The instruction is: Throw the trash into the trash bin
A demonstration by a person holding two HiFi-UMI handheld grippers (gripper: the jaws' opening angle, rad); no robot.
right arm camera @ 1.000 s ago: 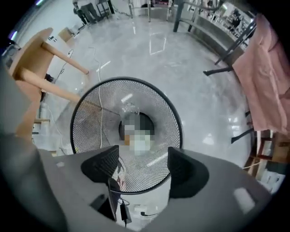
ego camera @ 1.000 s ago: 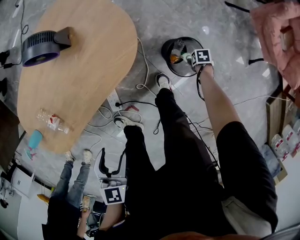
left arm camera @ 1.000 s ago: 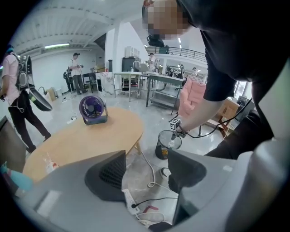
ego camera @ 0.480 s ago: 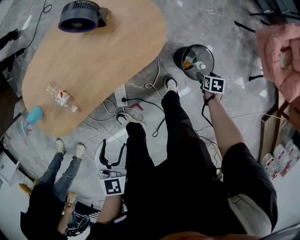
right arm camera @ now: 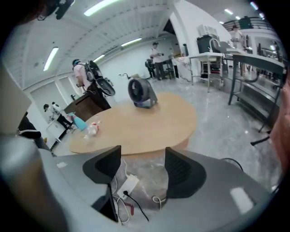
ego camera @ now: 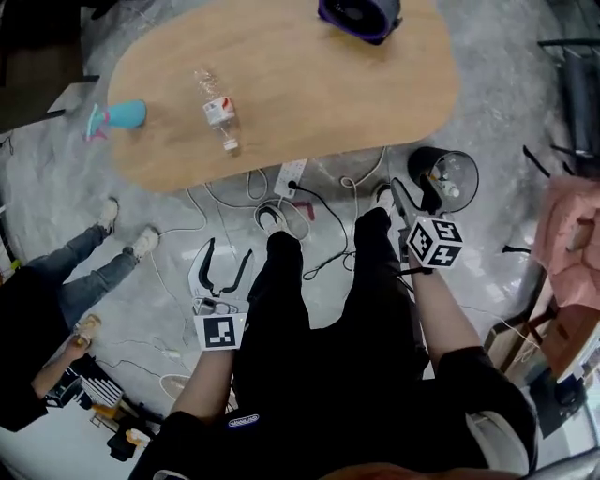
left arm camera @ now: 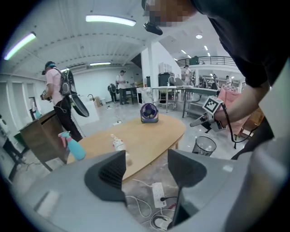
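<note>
A clear plastic bottle (ego camera: 217,111) with a red label lies on the oval wooden table (ego camera: 281,84). The left gripper view has the bottle (left arm camera: 118,144) beyond my jaws. The black mesh trash bin (ego camera: 443,178) stands on the floor at the table's right end, with some trash inside. My right gripper (ego camera: 405,208) hangs beside the bin, off its rim. Its jaws have just been closing a little and hold nothing, and it stays open (right arm camera: 141,170). My left gripper (ego camera: 223,272) is open and empty (left arm camera: 145,172), low over the floor in front of the table.
A teal spray bottle (ego camera: 117,115) and a purple fan (ego camera: 361,11) sit on the table. A power strip (ego camera: 286,176) with tangled cables lies on the floor under the table's edge. Another person's legs (ego camera: 94,253) are at left. Pink cloth (ego camera: 572,234) is at right.
My right gripper has lifted off the bin's mouth and come back toward my body. The left gripper has swung forward toward the table. The head view has turned to face the table.
</note>
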